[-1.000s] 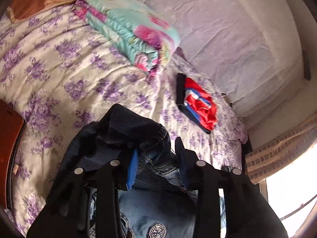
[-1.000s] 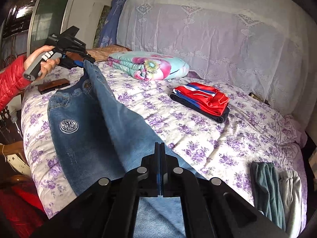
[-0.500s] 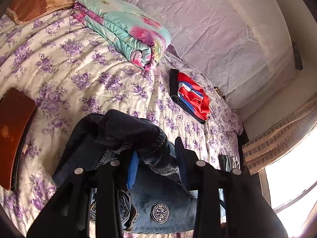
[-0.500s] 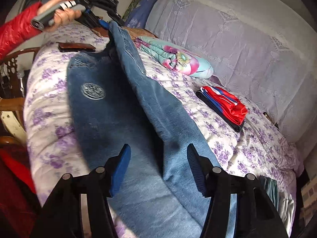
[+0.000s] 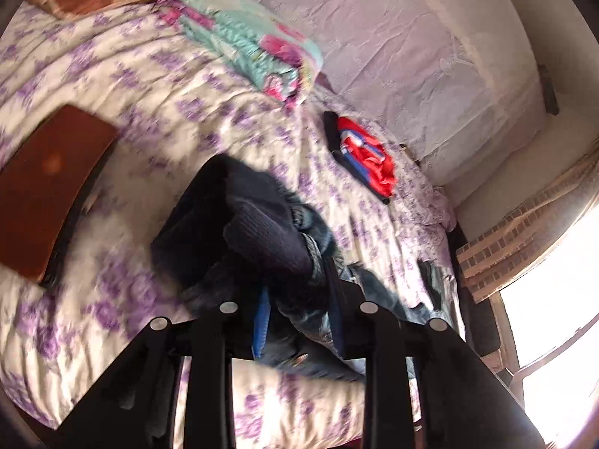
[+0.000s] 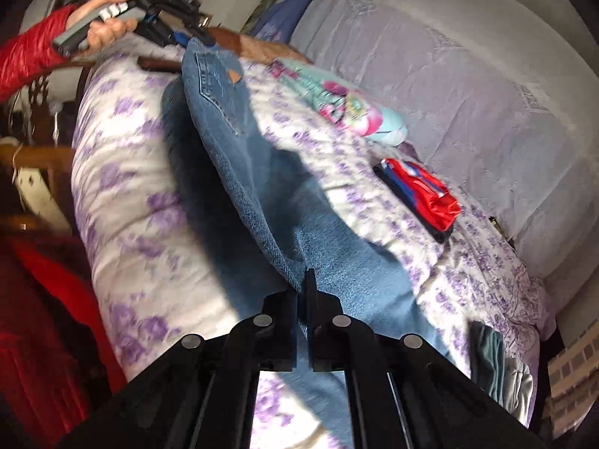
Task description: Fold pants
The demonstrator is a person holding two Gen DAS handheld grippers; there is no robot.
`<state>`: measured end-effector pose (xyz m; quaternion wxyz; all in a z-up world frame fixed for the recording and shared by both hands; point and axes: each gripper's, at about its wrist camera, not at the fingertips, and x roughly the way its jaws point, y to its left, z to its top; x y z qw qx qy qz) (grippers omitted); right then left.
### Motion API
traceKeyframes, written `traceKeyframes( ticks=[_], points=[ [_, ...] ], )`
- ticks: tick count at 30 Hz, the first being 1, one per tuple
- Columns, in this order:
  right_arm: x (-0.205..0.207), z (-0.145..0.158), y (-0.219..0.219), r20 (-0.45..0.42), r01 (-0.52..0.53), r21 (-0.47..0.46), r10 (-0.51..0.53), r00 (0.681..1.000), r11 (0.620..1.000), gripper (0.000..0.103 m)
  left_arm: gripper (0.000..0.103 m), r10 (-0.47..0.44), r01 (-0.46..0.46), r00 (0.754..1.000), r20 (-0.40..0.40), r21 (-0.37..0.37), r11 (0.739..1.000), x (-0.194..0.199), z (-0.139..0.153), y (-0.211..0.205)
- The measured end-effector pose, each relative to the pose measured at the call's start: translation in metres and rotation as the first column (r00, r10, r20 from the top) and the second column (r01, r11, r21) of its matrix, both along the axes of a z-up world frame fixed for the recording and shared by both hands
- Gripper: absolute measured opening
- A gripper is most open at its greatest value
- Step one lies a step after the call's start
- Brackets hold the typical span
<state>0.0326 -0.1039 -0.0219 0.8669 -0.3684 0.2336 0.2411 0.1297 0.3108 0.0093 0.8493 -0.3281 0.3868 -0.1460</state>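
Observation:
Blue jeans hang stretched in the air above the flowered bed. My left gripper is shut on the bunched waistband, whose dark inner side faces the left wrist camera. It also shows in the right wrist view, held by a hand in a red sleeve at the top left. My right gripper is shut on the folded leg edge of the jeans near the cuff end. Both views are blurred by motion.
A folded turquoise floral quilt and a folded red and blue garment lie on the bed. A brown flat case lies at the left. Folded grey-green clothes sit at the bed's right end. A lace-covered headboard stands behind.
My right gripper was open half a second ago and is now shut on the jeans leg. Both grippers have lifted the jeans off the bed; the back pocket side now faces the right wrist camera.

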Motion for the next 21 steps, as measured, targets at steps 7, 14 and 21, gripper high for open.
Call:
traceKeyframes(
  ticks=[7, 14, 21],
  points=[
    [0.015, -0.006, -0.004, -0.103, 0.053, 0.09, -0.044, 0.994, 0.995, 0.004, 0.023, 0.033, -0.04, 0.998, -0.044, -0.175, 0.984, -0.01, -0.042, 0.029],
    [0.018, -0.016, -0.009, -0.13, 0.1, 0.174, -0.078, 0.988, 0.98, 0.008, 0.024, 0.094, -0.094, 0.992, 0.079, 0.003, 0.996, -0.039, 0.013, 0.014],
    [0.021, -0.019, -0.014, -0.139, 0.123, 0.236, -0.092, 0.986, 0.964, 0.008, 0.024, 0.147, -0.158, 0.98, 0.132, 0.073, 0.985, -0.052, 0.038, 0.016]
  ],
)
